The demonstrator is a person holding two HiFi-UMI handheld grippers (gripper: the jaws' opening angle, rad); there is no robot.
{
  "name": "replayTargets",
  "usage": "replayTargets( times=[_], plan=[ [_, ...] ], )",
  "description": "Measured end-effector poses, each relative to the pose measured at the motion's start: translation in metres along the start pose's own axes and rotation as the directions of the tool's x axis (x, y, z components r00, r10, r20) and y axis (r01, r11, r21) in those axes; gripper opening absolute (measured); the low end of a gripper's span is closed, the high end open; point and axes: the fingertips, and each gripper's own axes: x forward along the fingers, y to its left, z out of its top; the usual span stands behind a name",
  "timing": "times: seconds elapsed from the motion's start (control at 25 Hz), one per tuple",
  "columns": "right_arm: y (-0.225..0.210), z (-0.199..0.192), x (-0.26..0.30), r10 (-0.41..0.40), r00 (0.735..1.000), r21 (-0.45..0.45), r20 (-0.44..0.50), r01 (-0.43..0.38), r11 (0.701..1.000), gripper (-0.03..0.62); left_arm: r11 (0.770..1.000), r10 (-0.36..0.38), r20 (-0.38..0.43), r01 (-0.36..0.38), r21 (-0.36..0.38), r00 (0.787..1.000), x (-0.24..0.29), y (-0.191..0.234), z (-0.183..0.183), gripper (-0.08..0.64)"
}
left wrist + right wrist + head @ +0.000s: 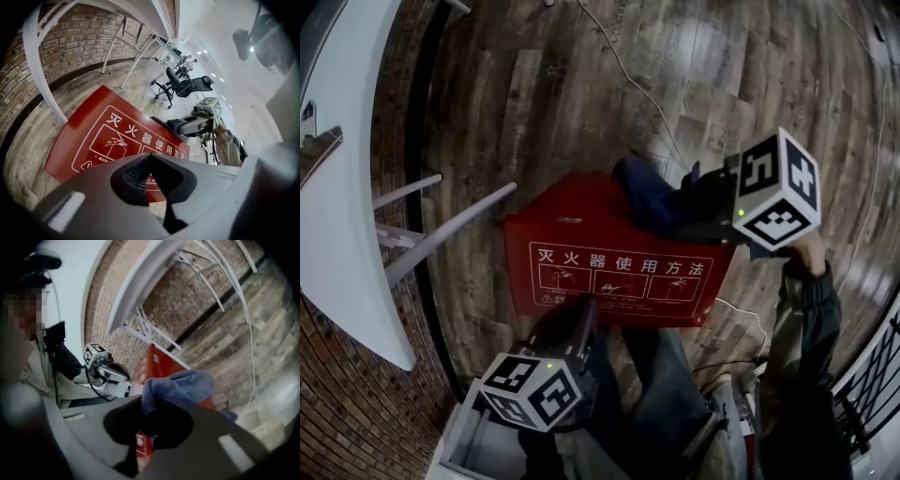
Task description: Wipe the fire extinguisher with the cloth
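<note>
On the wood-plank floor stands a red, white-lettered fire-extinguisher box, with the right gripper clamping a crumpled blue cloth over its top edge (most wiping seemingly left) and the left gripper closed, empty.

Right gripper, at 2 o'clock, clamps the cloth; left gripper, at 6 o'clock, jaws together, empty.

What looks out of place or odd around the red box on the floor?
Nothing looks spilled or damaged. The red box stands upright on the wooden floor, blue cloth held over its top. The one untidy thing is a loose white cable trailing across the floor behind it.
</note>
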Motion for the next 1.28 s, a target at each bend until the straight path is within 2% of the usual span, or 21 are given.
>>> replayTargets(
  times=[0.08,0.12,0.24,0.44,0.52,0.64,0.72,0.84,0.92,0.96,1.04,1.12,1.16,1.24,1.28],
  plan=[
    [0.043,0.015,-0.008,-0.036,0.99,-0.077,0.133,0.046,0.996,0.028,1.0,-0.009,0.013,0.009,0.013,1.0,-0.004,-0.002,-0.001,0.008],
    [0.06,0.014,-0.003,-0.066,0.986,-0.096,0.152,0.081,0.992,0.028,1.0,-0.014,0.016,0.013,0.021,1.0,-0.006,-0.002,-0.003,0.008],
    [0.094,-0.01,0.038,-0.164,0.98,-0.123,0.109,0.177,0.976,0.028,0.999,-0.024,0.021,0.023,0.033,0.999,-0.007,0.001,-0.011,0.008],
    [0.135,-0.043,0.126,-0.204,0.972,-0.231,0.114,0.226,0.946,0.029,0.998,-0.046,-0.031,0.047,0.041,0.998,-0.004,0.023,-0.041,0.008],
    [0.137,-0.036,0.138,-0.276,0.945,-0.24,0.176,0.313,0.919,0.029,0.995,-0.031,-0.048,0.035,0.091,0.998,-0.008,0.034,-0.048,0.008],
    [0.128,-0.026,0.14,-0.417,0.878,-0.228,0.235,0.466,0.855,0.056,0.989,-0.014,-0.074,0.024,0.147,0.997,-0.016,0.05,-0.059,0.008],
    [0.123,-0.019,0.144,-0.477,0.846,-0.253,0.237,0.528,0.811,0.103,0.987,-0.013,-0.085,0.026,0.16,0.996,-0.021,0.06,-0.064,0.008],
    [0.119,-0.003,0.144,-0.535,0.794,-0.303,0.289,0.606,0.735,0.186,0.979,-0.029,-0.103,0.049,0.196,0.994,-0.023,0.07,-0.066,0.008],
    [0.124,0.002,0.14,-0.575,0.757,-0.304,0.311,0.652,0.694,0.207,0.977,-0.031,-0.125,0.056,0.205,0.992,-0.03,0.076,-0.072,0.008],
    [0.127,0.005,0.136,-0.59,0.737,-0.283,0.33,0.674,0.682,0.207,0.977,-0.031,-0.134,0.058,0.206,0.991,-0.035,0.079,-0.074,0.008],
    [0.129,0.011,0.128,-0.613,0.7,-0.211,0.367,0.704,0.678,0.207,0.976,-0.031,-0.141,0.061,0.21,0.989,-0.046,0.084,-0.074,0.008],
    [0.117,0.011,0.127,-0.636,0.683,-0.16,0.36,0.717,0.679,0.207,0.974,-0.027,-0.142,0.058,0.217,0.989,-0.051,0.091,-0.072,0.008],
    [0.107,0.009,0.133,-0.641,0.689,-0.166,0.339,0.714,0.68,0.207,0.975,-0.023,-0.143,0.054,0.217,0.989,-0.052,0.095,-0.071,0.008],
    [0.092,0.009,0.148,-0.645,0.704,-0.232,0.297,0.709,0.666,0.207,0.978,-0.012,-0.147,0.043,0.207,0.989,-0.053,0.102,-0.073,0.008],
    [0.087,0.011,0.152,-0.655,0.698,-0.276,0.289,0.716,0.641,0.207,0.98,-0.008,-0.147,0.037,0.198,0.989,-0.053,0.104,-0.073,0.008]
  ],
)
